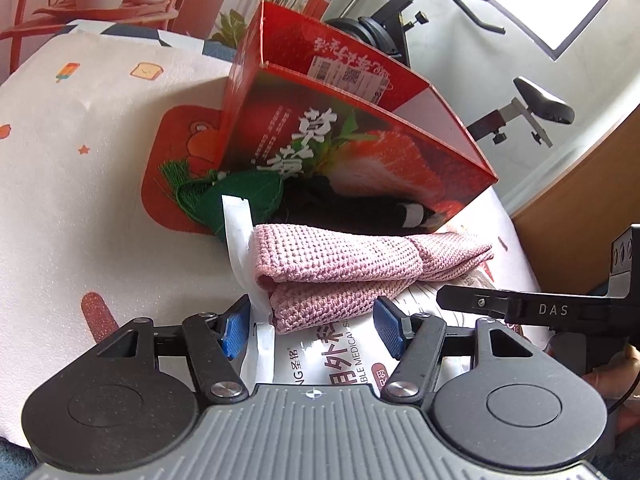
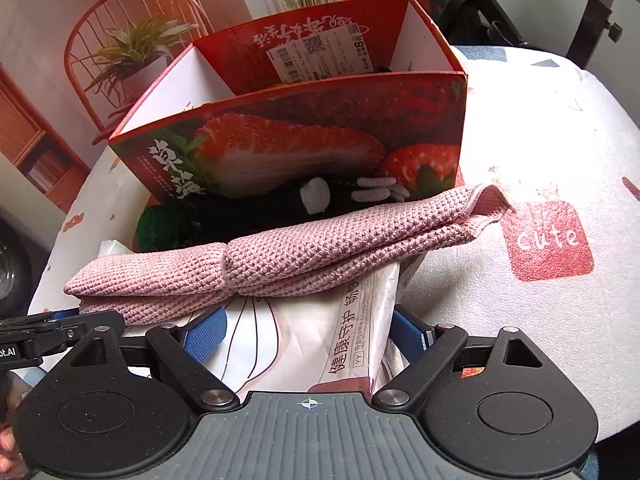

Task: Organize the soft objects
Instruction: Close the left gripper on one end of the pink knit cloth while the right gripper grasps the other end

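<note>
A folded pink knitted cloth (image 1: 352,268) (image 2: 280,252) lies on a white plastic mask packet (image 1: 344,360) (image 2: 320,340). Behind it lie a black soft item with a white patch (image 1: 360,208) (image 2: 280,200) and a green tasselled cloth (image 1: 236,196) (image 2: 160,224), in front of a red strawberry box (image 1: 360,136) (image 2: 320,132). My left gripper (image 1: 312,332) is open, its blue pads on either side of the packet's left end and the cloth's near corner. My right gripper (image 2: 308,336) is open around the packet's right part, under the cloth.
Everything rests on a white patterned cushioned surface (image 1: 80,160) (image 2: 540,140) with a red "cute" patch (image 2: 548,240). The box is open at the top with a divider. An exercise bike (image 1: 520,108) and a wooden cabinet (image 1: 592,200) stand to the right.
</note>
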`<state>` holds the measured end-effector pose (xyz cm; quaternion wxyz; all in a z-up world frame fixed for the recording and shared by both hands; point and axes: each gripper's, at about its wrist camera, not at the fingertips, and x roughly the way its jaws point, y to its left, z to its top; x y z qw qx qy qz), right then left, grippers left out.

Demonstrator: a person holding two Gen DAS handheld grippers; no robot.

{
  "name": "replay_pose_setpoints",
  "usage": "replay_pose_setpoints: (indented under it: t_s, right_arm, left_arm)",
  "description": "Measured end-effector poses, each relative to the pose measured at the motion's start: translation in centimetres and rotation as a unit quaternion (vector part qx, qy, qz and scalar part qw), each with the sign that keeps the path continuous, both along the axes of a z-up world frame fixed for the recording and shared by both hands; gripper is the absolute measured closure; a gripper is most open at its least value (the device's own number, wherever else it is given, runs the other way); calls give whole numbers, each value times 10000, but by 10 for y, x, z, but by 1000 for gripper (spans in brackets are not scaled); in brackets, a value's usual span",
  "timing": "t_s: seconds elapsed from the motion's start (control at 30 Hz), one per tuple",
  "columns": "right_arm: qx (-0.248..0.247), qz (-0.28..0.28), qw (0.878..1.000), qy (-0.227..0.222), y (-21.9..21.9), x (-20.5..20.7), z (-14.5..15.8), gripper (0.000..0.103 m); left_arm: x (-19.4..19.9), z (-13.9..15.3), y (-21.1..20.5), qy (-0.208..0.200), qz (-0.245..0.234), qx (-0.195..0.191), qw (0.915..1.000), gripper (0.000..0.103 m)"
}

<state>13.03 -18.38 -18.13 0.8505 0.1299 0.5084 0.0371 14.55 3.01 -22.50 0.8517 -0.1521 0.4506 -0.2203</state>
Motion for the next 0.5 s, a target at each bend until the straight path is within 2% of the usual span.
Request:
replay_pose_setpoints:
  t_s: [0.2,0.5]
  right_arm:
    - [-35,35,9999,-137,-1,-2,9,17]
    - [-22,36,9998,-188,-4,-5,10,17]
  left_arm:
    - [-2,9,-1,-180,-26,-41,9998,37]
    - [-5,10,1,-236,-92,-82,9996,37]
